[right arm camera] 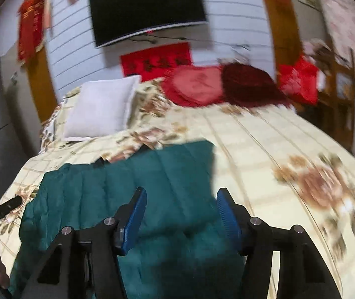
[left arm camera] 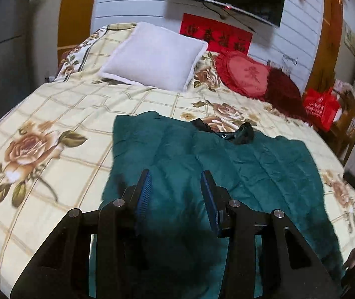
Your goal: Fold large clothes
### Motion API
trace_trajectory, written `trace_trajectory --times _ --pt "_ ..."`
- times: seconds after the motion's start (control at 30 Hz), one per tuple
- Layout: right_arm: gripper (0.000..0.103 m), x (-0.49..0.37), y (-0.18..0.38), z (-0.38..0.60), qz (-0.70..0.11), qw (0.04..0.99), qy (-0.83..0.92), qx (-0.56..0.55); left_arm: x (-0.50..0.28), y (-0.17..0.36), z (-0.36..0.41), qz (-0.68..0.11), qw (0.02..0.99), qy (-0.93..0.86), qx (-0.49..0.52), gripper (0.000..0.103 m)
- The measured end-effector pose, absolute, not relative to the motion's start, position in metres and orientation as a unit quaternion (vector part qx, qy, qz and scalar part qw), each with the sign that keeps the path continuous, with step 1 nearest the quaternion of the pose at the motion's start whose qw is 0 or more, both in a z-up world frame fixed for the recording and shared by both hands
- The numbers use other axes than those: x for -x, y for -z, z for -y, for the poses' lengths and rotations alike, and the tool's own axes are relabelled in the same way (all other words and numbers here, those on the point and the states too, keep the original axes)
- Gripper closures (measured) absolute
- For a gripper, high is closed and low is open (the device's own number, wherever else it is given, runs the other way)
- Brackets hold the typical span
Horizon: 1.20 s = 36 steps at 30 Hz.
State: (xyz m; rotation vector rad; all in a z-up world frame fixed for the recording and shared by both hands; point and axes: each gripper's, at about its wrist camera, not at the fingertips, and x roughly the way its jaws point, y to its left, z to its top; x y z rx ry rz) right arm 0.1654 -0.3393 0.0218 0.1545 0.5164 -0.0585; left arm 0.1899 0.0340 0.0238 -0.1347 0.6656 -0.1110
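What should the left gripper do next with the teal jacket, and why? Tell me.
Probably lower the left gripper and pinch the near edge of the teal quilted jacket. It lies spread flat on the floral bedspread, and both grippers' jaws stand apart above it, holding nothing.

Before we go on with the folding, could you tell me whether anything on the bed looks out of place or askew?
Nothing looks spilled or damaged. The green jacket lies fairly flat on the flowered bedspread, its dark collar bunched up at the far edge. The white pillow sits at an angle. Both grippers are open and hold nothing.
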Motion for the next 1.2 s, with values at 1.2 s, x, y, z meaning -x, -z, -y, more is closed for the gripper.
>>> trace_trajectory --times 1.2 --pt "0.018 -0.314 0.043 0.327 -0.412 0.911 -0.011 -0.021 -0.223 0.044 -0.035 -0.383 0.92 0.044 0.075 0.058"
